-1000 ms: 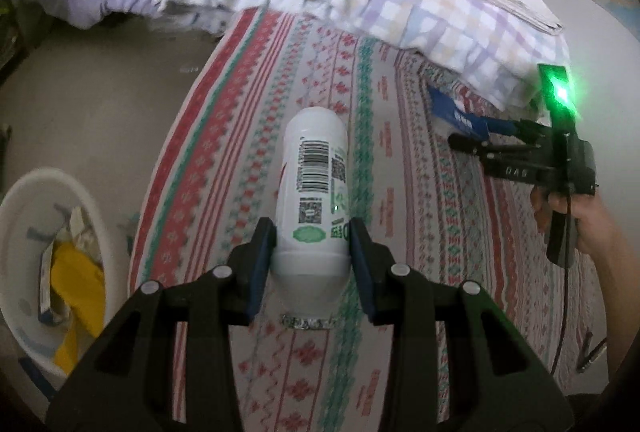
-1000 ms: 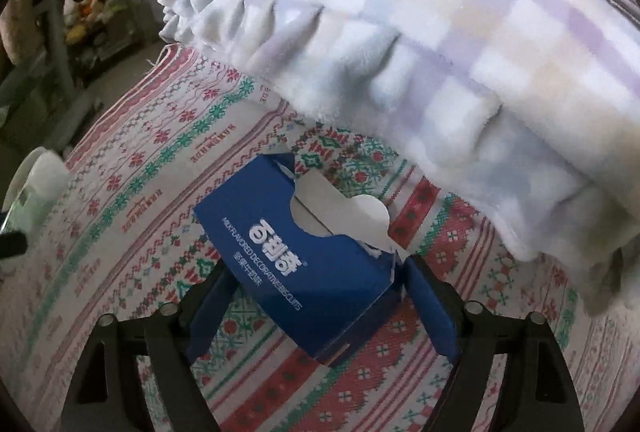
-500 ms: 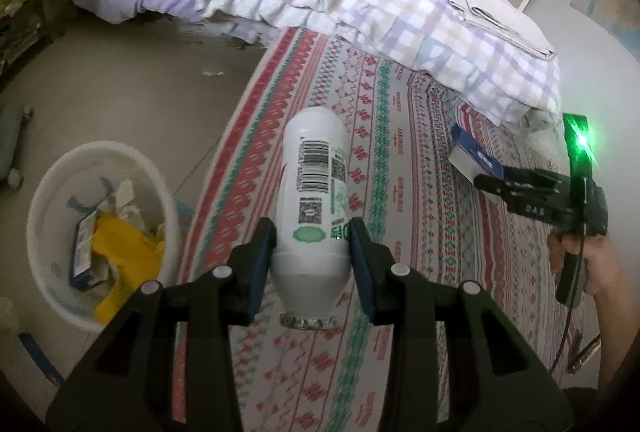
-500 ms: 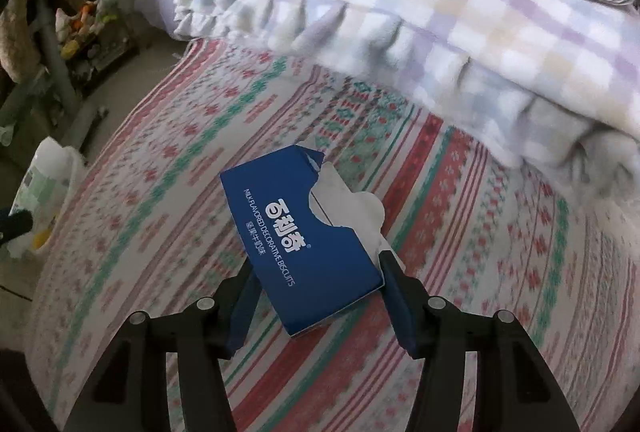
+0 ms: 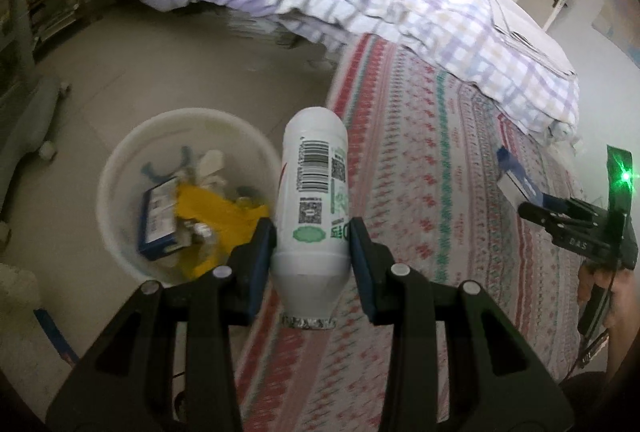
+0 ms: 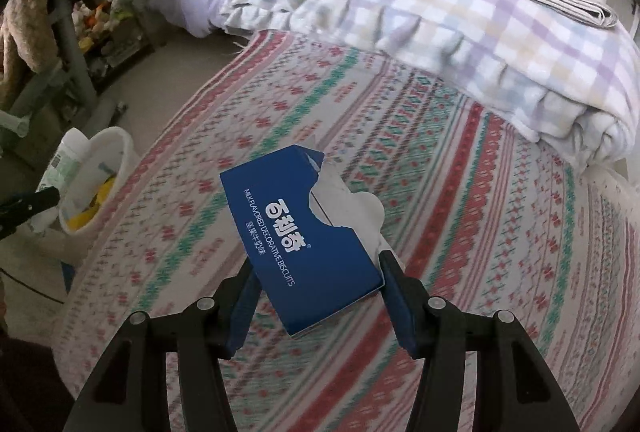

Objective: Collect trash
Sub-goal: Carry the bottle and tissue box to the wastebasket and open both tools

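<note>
white bottle (image 5: 315,192) pinched in left gripper (image 5: 312,246) jaws, now swung off the bed (image 5: 420,160) w/ the bin (image 5: 120,156) just below-left, so the drop looks near. right gripper (image 6: 316,292) jaws clamp a blue box (image 6: 296,236), lifted clear of the bed, well short of the bin. bin's already half full w/ yellow wrapper (image 5: 216,210). nothing blocks the way; blanket (image 6: 440,12) sits behind.
</note>
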`<state>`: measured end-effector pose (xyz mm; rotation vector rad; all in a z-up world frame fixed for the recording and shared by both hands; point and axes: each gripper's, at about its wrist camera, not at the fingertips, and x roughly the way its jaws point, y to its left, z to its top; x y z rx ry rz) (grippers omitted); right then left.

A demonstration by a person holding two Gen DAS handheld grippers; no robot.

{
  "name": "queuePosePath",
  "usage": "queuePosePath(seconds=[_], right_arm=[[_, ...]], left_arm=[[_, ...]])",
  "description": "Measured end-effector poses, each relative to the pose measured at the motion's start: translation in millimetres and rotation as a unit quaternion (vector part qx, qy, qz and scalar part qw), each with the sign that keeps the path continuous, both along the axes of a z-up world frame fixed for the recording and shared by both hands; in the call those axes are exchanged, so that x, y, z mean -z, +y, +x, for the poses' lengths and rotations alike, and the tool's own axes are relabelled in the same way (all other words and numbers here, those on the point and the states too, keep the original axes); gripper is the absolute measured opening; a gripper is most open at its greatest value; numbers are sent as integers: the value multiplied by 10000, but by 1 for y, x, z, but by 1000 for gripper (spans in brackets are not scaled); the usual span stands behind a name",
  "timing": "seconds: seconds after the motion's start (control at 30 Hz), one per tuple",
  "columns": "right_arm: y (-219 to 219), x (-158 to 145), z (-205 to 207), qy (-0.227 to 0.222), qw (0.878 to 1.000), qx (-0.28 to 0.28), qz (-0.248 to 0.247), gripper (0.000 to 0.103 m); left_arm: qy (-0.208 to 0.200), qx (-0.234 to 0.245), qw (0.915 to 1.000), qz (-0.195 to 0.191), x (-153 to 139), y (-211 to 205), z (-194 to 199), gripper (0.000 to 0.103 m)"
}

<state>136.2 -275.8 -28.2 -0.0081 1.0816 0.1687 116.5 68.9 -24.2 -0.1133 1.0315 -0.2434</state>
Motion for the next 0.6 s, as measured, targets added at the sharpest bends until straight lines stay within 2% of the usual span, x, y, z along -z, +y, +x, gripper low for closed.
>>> queuePosePath(seconds=[0.27, 0.47, 0.6], right_arm=[[33, -7, -9, -25, 9999, -62, 130, 58], [69, -9, -11, -33, 9995, -267, 174, 59], [96, -10, -8, -41, 9988, -425, 226, 59]], left_arm=[[74, -312, 9994, 119, 6, 42, -5, 40], [221, -738, 9969, 149, 17, 74, 1, 40], [135, -865, 9960, 149, 21, 84, 9, 40]])
